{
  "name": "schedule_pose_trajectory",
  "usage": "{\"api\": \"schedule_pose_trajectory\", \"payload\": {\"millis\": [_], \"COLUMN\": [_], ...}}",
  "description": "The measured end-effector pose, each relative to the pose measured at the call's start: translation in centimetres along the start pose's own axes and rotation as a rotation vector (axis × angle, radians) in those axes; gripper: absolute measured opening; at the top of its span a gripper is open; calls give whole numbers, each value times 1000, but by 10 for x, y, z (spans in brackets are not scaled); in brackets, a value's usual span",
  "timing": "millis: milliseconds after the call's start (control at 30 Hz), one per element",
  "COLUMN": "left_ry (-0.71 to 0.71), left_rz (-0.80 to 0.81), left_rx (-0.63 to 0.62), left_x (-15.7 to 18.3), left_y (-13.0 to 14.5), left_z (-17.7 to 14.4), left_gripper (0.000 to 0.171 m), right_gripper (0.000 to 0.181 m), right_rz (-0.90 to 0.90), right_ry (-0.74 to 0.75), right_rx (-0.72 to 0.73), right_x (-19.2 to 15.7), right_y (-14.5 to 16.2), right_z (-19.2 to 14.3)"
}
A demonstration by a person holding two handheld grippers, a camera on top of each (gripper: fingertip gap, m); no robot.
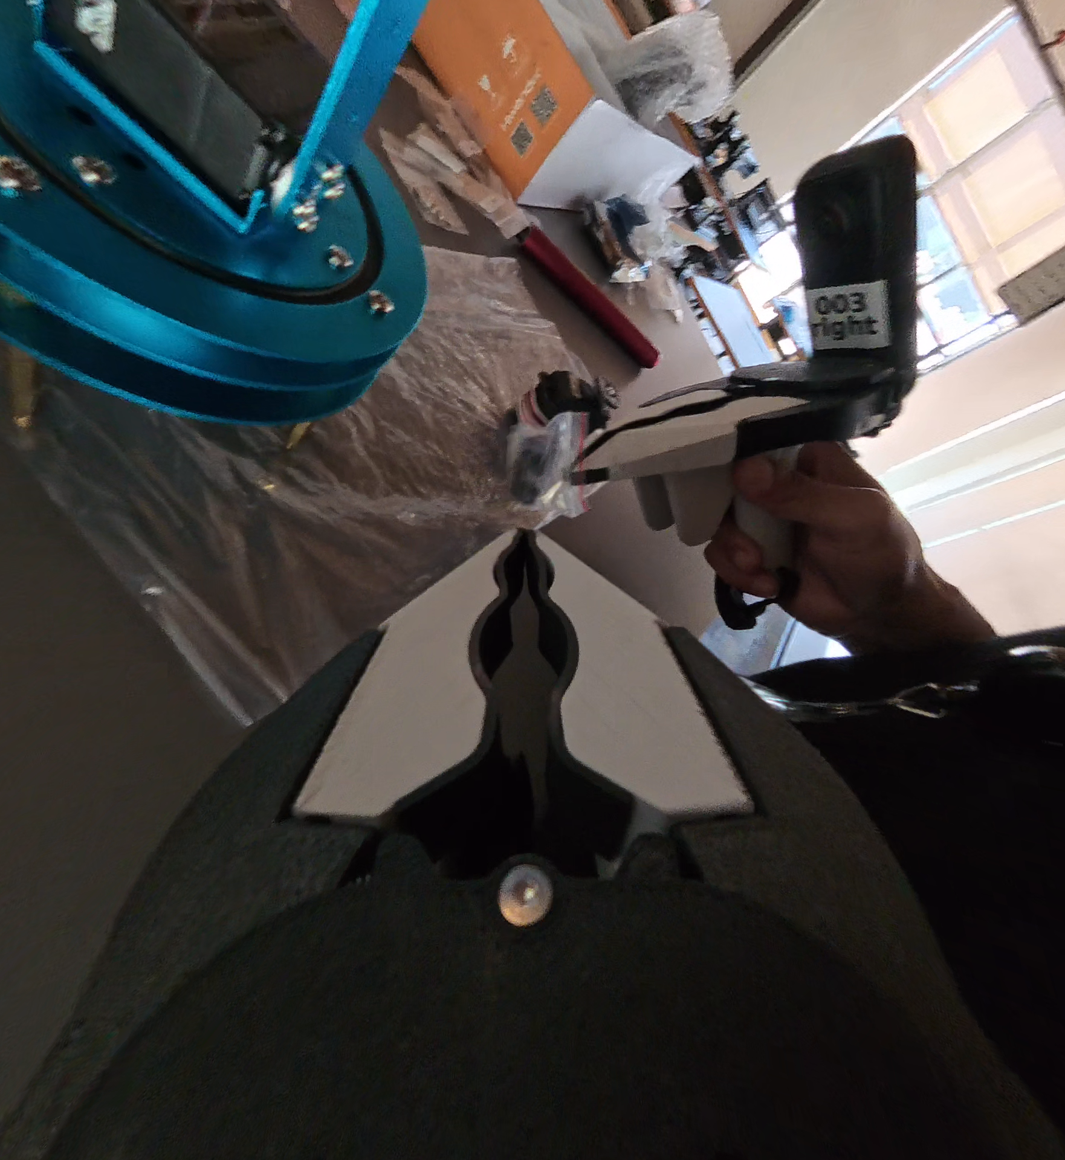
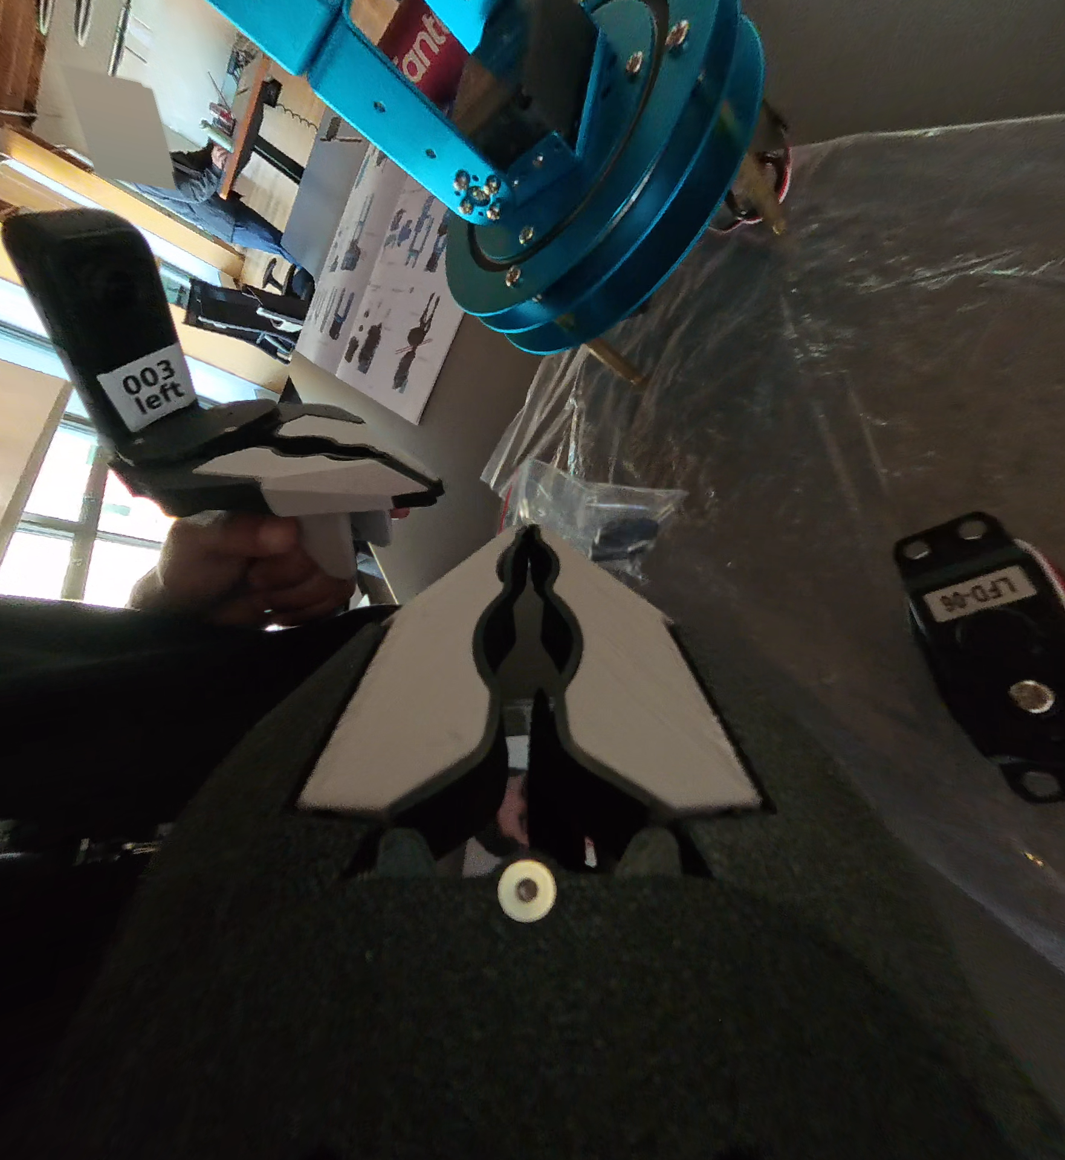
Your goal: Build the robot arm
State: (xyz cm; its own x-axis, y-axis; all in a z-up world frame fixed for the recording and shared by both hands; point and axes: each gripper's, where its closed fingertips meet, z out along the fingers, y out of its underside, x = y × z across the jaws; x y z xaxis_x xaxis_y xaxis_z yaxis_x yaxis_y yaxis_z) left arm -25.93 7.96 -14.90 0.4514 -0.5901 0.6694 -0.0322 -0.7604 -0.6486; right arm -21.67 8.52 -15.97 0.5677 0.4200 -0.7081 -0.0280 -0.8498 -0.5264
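Observation:
A small clear zip bag [image 1: 536,458] of dark small parts sits at the tips of my right gripper [image 1: 580,467]. That gripper is shut and pinches the bag's edge. In the right wrist view the bag [image 2: 586,508] lies just beyond the closed right gripper [image 2: 527,533]. My left gripper [image 1: 524,541] is shut and holds nothing, its tip just below the bag. It shows from the side in the right wrist view [image 2: 432,496], a short gap from the bag. A hand [image 1: 831,533] holds the right gripper's handle.
A blue round metal base [image 1: 203,282] on brass standoffs [image 2: 618,364] stands close by on a clear plastic sheet [image 2: 894,314]. A black servo [image 2: 1007,659] lies on the sheet to the right. A red tube [image 1: 586,295], an orange box [image 1: 511,81] and a printed sheet [image 2: 385,282] lie farther off. There is about 5 cm between the tips of the two grippers.

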Motion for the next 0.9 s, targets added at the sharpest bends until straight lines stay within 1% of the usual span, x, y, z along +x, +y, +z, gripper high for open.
{"api": "schedule_pose_trajectory", "payload": {"millis": [67,100,133,167,233,267,300,333,400,500,567,633,733,833,900], "left_ry": [64,82,103,129,196,225,238,236,237,264,237,178,3,-72,-96], "left_rz": [-4,2,9,9,-11,-18,-24,-27,-47,-62,-10,47,98,107,108], "left_rx": [-23,-13,-2,-9,5,11,17,21,31,44,38,42,19,-5,-27], "left_x": [11,16,20,24,34,38,40,39,34,36,35,31,8,1,0], "left_y": [1,-1,-4,-4,-7,-9,-10,-11,-13,-14,-13,-12,-10,-4,0], "left_z": [5,7,9,11,13,13,13,13,11,9,9,10,12,16,18], "left_gripper": [0,1,13,19,25,25,26,23,6,4,2,0,0,0,0], "right_gripper": [0,0,0,0,0,0,0,0,0,0,0,0,0,0,0], "right_rz": [19,16,-10,-38,-61,-65,-68,-82,-88,-123,-167,-180,-164,-114,-124], "right_ry": [-37,-40,-39,-37,-56,-87,-80,-75,-94,-87,-62,-40,63,120,183], "right_rx": [6,8,-5,-22,-37,-42,-40,-41,-43,-51,-69,-75,-72,-58,-61], "right_x": [-7,-9,-12,-15,-24,-32,-33,-34,-38,-41,-40,-37,-23,-12,-5], "right_y": [-3,-5,-4,-2,-1,-1,-1,-2,-2,-3,-2,-2,-2,-1,1], "right_z": [-1,-1,0,1,4,5,5,5,3,3,4,5,5,6,7]}}
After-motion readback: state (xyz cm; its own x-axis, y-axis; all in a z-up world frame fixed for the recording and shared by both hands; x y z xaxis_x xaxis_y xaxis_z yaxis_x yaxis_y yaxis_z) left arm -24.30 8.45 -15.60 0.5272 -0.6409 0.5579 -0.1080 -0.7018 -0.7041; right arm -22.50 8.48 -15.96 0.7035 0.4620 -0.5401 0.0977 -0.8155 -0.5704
